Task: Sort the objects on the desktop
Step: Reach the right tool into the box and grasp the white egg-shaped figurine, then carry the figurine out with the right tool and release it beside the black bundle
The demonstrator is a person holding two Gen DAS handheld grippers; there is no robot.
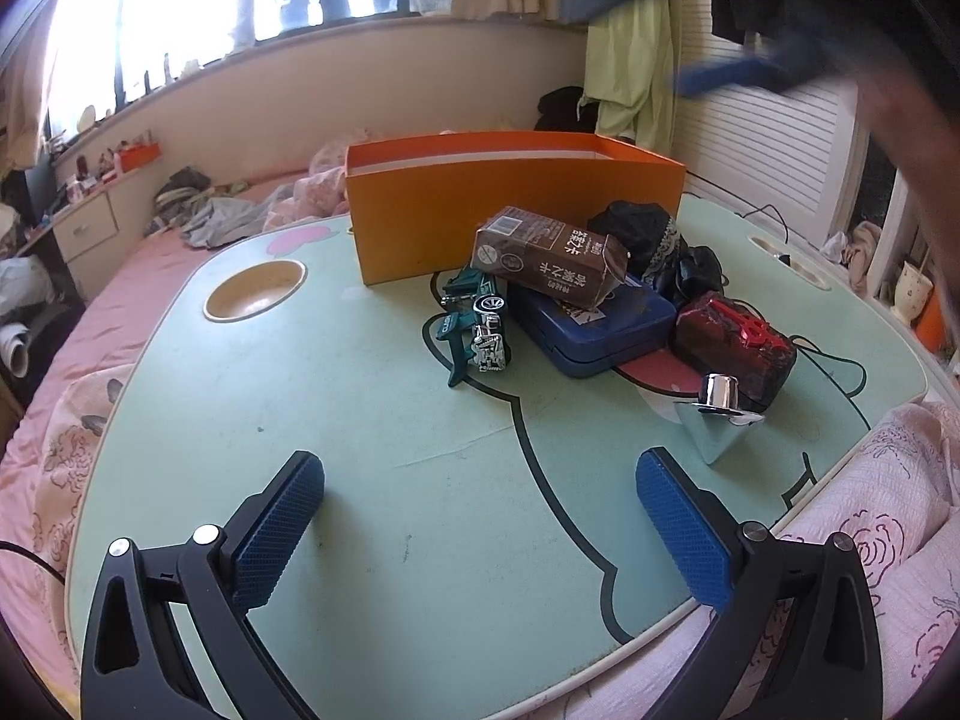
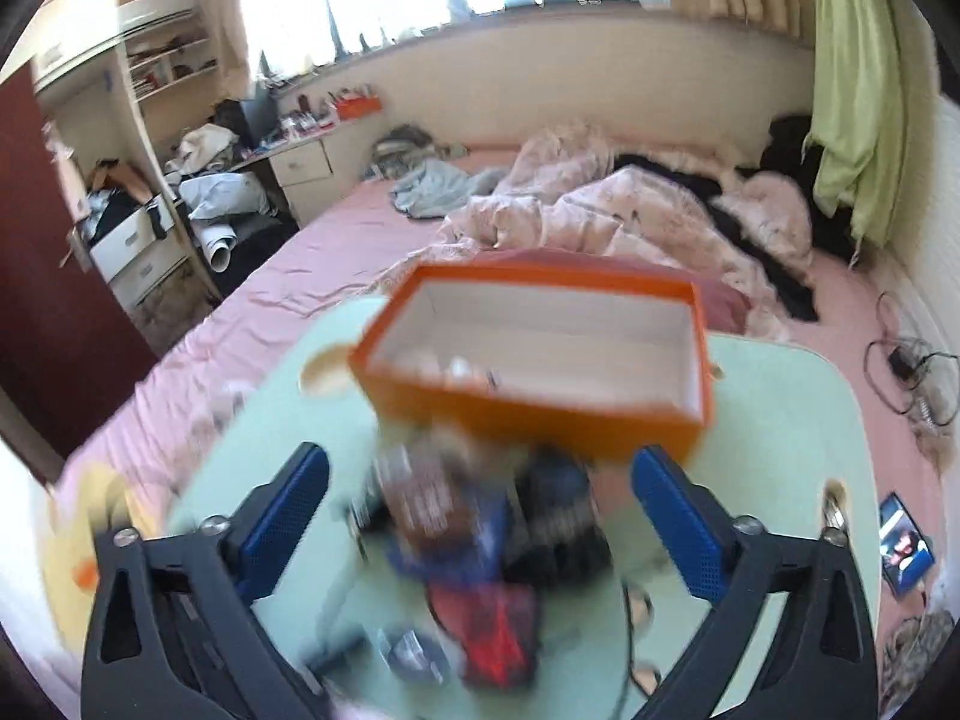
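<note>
An open orange box [image 1: 516, 210] stands at the back of the green lap table [image 1: 360, 450]. In front of it lie a brown milk carton [image 1: 552, 264] on a blue case [image 1: 594, 324], a green and chrome toy car [image 1: 480, 324], a black cloth bundle [image 1: 642, 234], a red and black object [image 1: 732, 342] and a chrome knob on a clear wedge [image 1: 717, 414]. My left gripper [image 1: 480, 534] is open and empty, low over the near table. My right gripper [image 2: 480, 528] is open, high above the blurred pile [image 2: 474, 540], with the box [image 2: 540, 348] beyond; it shows blurred in the left wrist view [image 1: 738, 66].
The table rests on a bed with pink sheets [image 2: 288, 288] and a rumpled quilt [image 2: 600, 216]. A round cup recess [image 1: 255, 291] sits at the table's left. A phone [image 2: 906, 546] and cables [image 2: 912, 366] lie on the bed to the right.
</note>
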